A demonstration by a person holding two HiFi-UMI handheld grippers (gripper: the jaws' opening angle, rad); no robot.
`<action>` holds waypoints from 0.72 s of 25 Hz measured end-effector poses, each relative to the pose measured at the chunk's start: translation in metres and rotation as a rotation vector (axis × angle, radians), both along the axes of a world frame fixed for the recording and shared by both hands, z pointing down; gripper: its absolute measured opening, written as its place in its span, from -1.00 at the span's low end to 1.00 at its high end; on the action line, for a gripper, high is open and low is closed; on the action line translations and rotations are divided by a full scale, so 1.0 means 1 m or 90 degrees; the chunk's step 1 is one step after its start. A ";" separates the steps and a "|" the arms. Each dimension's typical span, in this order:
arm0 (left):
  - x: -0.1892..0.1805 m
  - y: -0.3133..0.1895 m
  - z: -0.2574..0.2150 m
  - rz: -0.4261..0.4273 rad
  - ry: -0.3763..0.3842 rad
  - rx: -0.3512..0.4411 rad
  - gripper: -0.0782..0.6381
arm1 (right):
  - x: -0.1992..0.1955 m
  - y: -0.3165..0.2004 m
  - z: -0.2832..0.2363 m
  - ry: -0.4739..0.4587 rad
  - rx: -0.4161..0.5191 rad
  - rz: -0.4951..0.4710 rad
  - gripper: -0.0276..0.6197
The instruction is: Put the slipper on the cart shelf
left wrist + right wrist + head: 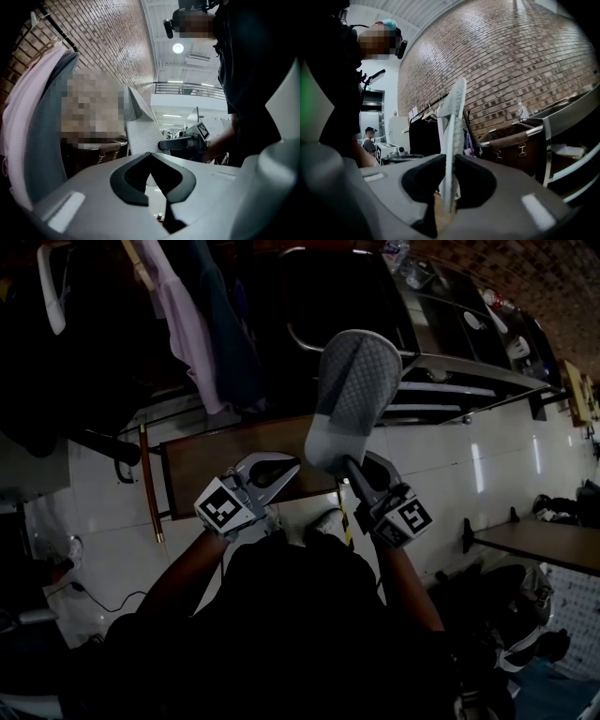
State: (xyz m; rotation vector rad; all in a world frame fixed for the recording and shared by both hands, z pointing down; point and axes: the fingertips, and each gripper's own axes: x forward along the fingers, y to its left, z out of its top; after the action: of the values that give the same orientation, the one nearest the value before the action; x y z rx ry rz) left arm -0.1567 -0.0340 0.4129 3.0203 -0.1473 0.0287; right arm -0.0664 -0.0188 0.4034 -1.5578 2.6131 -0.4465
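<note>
A grey quilted slipper [354,390] stands upright in front of me, and my right gripper [349,465] is shut on its lower edge. The right gripper view shows the slipper [452,140] edge-on, with both pads pressed against it. My left gripper [274,472] is close beside it on the left, its fingertips together and nothing held. From the left gripper view the slipper's pale sole [140,133] and the right gripper [185,143] are just ahead. The metal cart [450,371] with its shelf rails [436,390] lies beyond the slipper to the right.
A brown canvas bin [234,460] sits right under the grippers and appears with buckled straps [511,140] in the right gripper view. Clothes hang on a rack [187,324] at the upper left. A low table [544,545] stands at the right, and a person [370,138] is far off.
</note>
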 end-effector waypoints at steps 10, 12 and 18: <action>0.073 0.030 -0.014 0.043 -0.002 0.017 -0.77 | 0.073 0.035 -0.007 -0.009 0.023 0.050 -0.72; 0.093 0.041 -0.019 0.048 -0.002 0.023 -0.77 | 0.091 0.046 -0.008 -0.007 0.027 0.051 -0.72; 0.171 0.085 -0.028 0.063 -0.014 0.033 -0.77 | 0.166 0.088 -0.011 -0.023 0.048 0.069 -0.72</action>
State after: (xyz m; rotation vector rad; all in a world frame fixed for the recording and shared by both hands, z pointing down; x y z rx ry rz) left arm 0.0140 0.0514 0.3846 3.0773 -0.0007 0.0684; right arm 0.0998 0.0692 0.3925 -1.6399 2.4739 -0.3601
